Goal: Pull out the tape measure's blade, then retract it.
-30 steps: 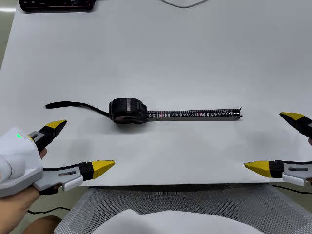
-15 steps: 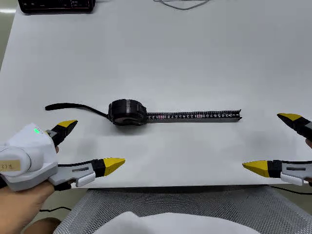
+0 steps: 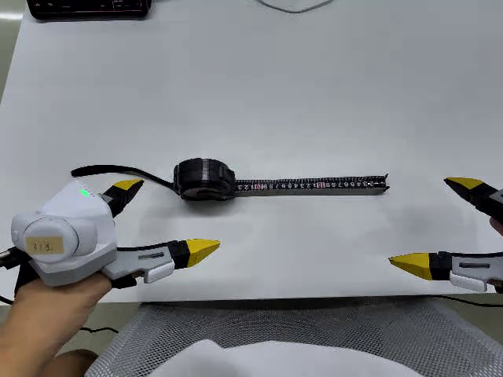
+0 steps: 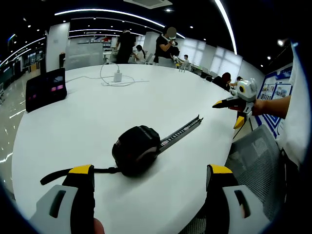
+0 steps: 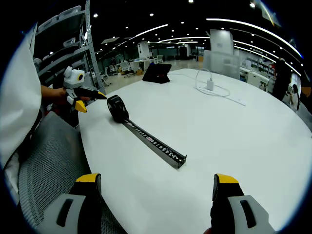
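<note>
A black tape measure [image 3: 204,179] lies on the white table [image 3: 259,86], its dark blade [image 3: 314,185] drawn out to the right and a black strap [image 3: 110,170] trailing left. In the left gripper view the case [image 4: 136,148] sits just ahead of the jaws with the blade [image 4: 181,132] running away. The right gripper view has the blade's end hook [image 5: 179,161] nearest and the case [image 5: 117,108] beyond. My left gripper [image 3: 174,217] stands open a short way left of the case. My right gripper [image 3: 436,223] is open near the front right edge, past the blade tip.
A dark device [image 3: 88,7] sits at the far left corner and a white cable [image 3: 295,5] at the far edge. A grey mesh chair [image 3: 275,338] is under the table's near edge. People stand in the background [image 4: 168,46].
My left gripper has moved right and forward toward the tape measure's case. The right gripper and the tape measure have stayed put.
</note>
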